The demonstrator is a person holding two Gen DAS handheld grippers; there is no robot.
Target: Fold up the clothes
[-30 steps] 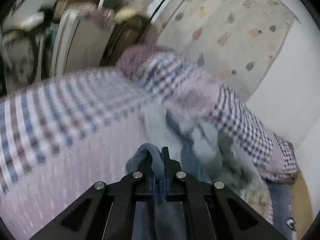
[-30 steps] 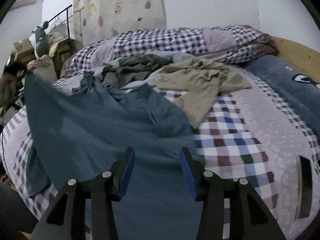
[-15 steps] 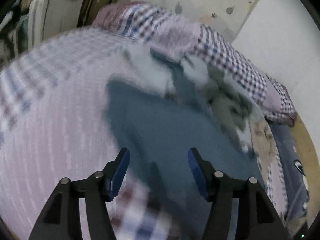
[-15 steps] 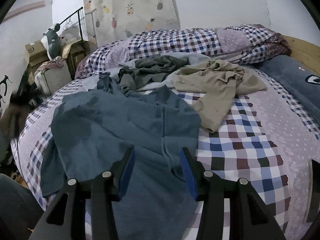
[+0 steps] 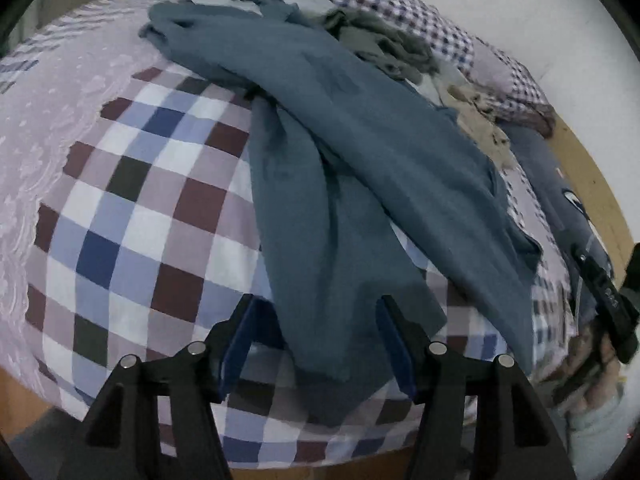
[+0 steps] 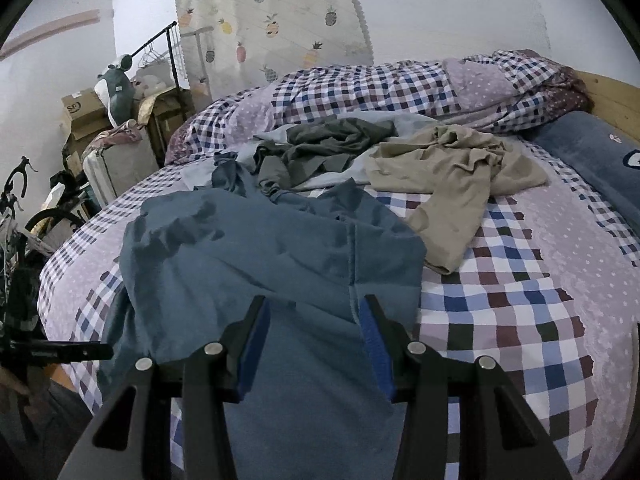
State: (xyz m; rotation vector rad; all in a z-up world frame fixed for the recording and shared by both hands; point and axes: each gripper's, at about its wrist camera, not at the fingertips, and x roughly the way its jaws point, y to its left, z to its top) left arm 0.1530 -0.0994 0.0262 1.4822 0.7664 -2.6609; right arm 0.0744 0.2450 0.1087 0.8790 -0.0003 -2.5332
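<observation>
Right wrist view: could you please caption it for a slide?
Open right tongs over a blue garment spread on the checked bed; beige and grey clothes lie behind.

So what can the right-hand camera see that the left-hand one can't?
Only the right wrist view shows the pineapple curtain, the clothes rack, the cardboard boxes and a bicycle. Only the left wrist view shows the bed's near wooden edge and the other gripper at its right. Both show the blue garment spread on the checked bedspread, the beige garment and an open gripper.
</observation>
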